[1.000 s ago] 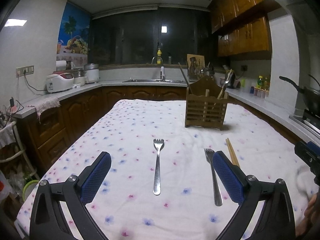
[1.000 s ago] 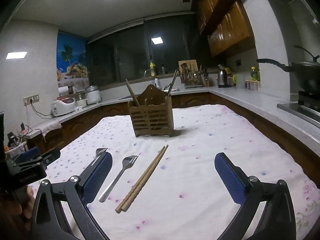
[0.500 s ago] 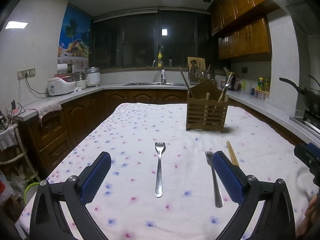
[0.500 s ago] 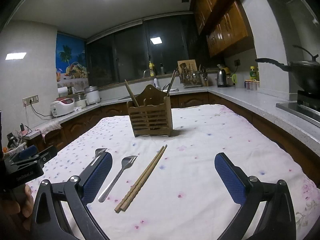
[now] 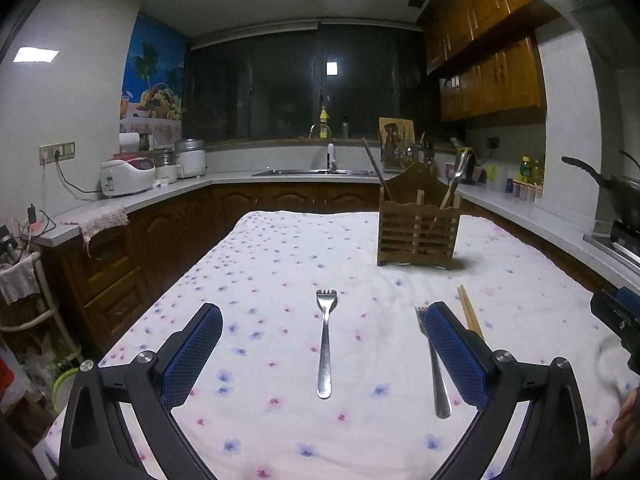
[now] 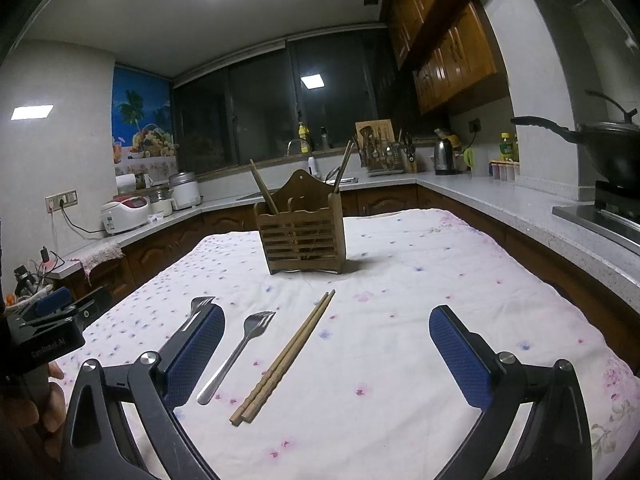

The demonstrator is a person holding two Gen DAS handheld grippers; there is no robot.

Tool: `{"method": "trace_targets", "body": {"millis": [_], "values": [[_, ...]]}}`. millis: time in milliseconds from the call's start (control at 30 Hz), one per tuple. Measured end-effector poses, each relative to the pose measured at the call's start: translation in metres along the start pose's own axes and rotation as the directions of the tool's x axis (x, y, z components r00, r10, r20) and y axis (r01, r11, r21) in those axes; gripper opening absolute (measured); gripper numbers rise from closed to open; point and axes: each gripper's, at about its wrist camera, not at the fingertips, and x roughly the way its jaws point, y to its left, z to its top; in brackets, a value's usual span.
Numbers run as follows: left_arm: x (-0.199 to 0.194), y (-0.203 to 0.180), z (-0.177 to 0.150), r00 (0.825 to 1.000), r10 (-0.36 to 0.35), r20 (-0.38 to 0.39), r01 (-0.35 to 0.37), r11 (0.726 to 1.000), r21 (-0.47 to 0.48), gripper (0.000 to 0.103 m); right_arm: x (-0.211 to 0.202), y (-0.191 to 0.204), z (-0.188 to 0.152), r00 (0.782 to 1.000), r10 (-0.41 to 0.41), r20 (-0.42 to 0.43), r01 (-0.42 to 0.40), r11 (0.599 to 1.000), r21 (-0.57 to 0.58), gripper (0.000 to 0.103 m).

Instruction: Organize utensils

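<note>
Two metal forks lie on the flowered tablecloth: one fork (image 5: 326, 340) is centred between my left gripper's fingers, the second fork (image 5: 434, 368) lies partly behind its right finger. A pair of wooden chopsticks (image 6: 286, 356) lies to the right of the second fork (image 6: 240, 350). A slatted wooden utensil holder (image 5: 418, 232) stands further back and holds a few utensils; it also shows in the right wrist view (image 6: 302, 240). My left gripper (image 5: 324, 348) is open and empty above the table. My right gripper (image 6: 326, 354) is open and empty, with the chopsticks between its fingers.
The table (image 5: 280, 264) is covered by a white floral cloth. Kitchen counters surround it, with rice cookers (image 5: 126, 176) at the left, a sink (image 5: 316, 172) at the back and a wok (image 6: 612, 148) on the stove at the right.
The left wrist view has tilted up slightly, so the forks and holder sit a little lower in frame. The right view is nearly unchanged. Both grippers stay open.
</note>
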Motion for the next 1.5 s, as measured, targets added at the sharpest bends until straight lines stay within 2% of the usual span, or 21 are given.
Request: {"method": "trace_targets", "body": {"millis": [433,1500], "values": [[-0.006,-0.006,-0.002,1.000,0.002,0.022,-0.003,0.999,0.035,0.102,-0.001,-0.001,0.001,1.000,0.003,0.006,-0.003,1.000,-0.001,0.103],[-0.007,-0.012,-0.004,0.999,0.018,0.032,-0.019,0.999,0.029,0.102,-0.007,0.001,0.006,0.999,0.004,0.033,-0.003,1.000,-0.007,0.103]]}}
